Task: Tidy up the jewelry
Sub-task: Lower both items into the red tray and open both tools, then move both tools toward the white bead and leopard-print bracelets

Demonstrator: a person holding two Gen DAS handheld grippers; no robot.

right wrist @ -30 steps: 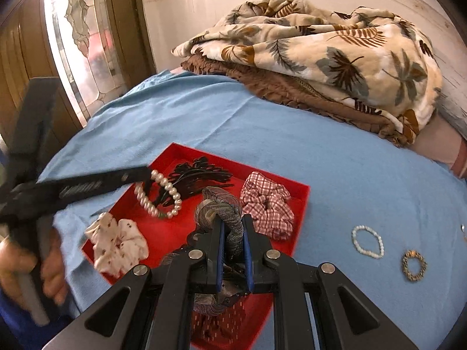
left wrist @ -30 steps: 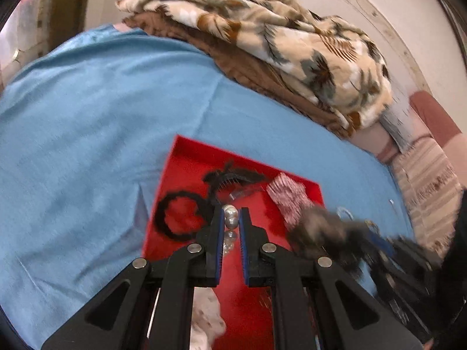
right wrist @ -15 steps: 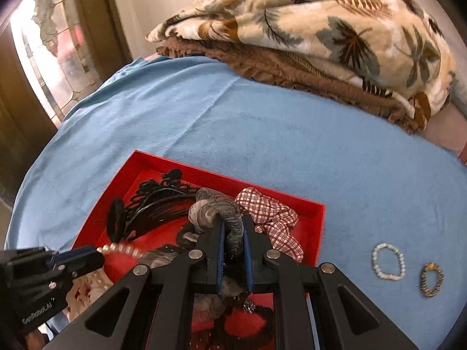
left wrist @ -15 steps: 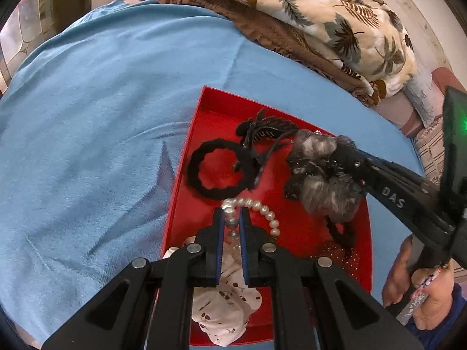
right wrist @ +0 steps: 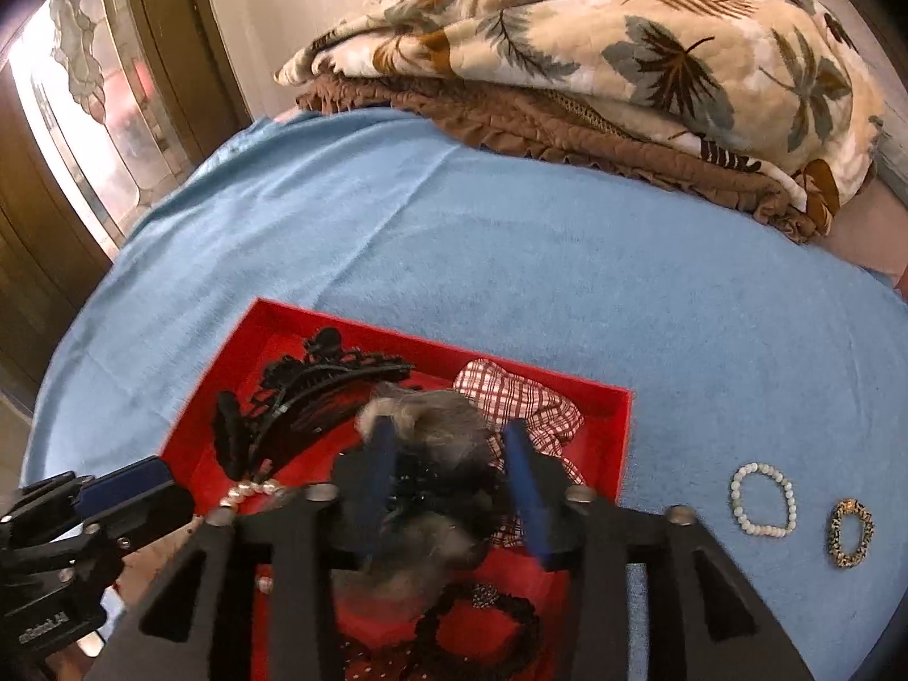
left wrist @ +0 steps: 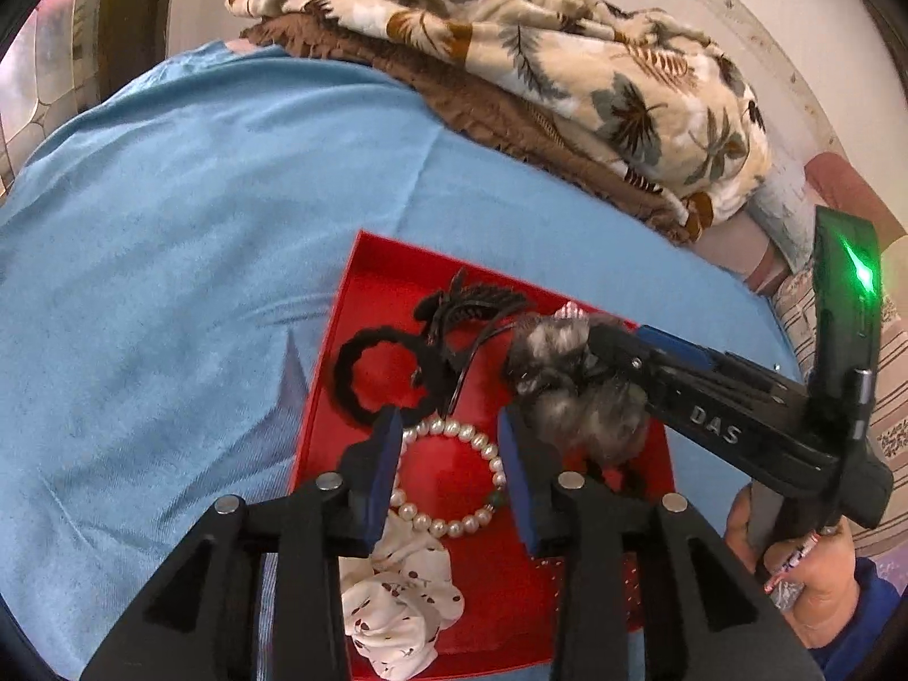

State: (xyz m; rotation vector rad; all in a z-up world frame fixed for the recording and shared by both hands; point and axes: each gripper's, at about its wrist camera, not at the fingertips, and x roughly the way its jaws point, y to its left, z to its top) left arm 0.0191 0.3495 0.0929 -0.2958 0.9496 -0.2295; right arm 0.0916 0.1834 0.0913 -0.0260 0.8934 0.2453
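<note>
A red tray lies on the blue cloth. My left gripper is open above a pearl bracelet, which lies in the tray between its fingers. My right gripper is open around a grey fuzzy scrunchie that sits in the tray. The tray also holds a black hair claw, a black ring scrunchie, a red checked scrunchie and a white spotted scrunchie. A white bead bracelet and a gold-brown bracelet lie on the cloth right of the tray.
A folded leaf-print blanket on a brown quilt lies at the back of the bed. A wooden door frame with patterned glass stands at the left. A hand holds the right gripper.
Both grippers opened. The left let the pearl bracelet drop into the tray; the right released its grip on the grey scrunchie over the tray.
</note>
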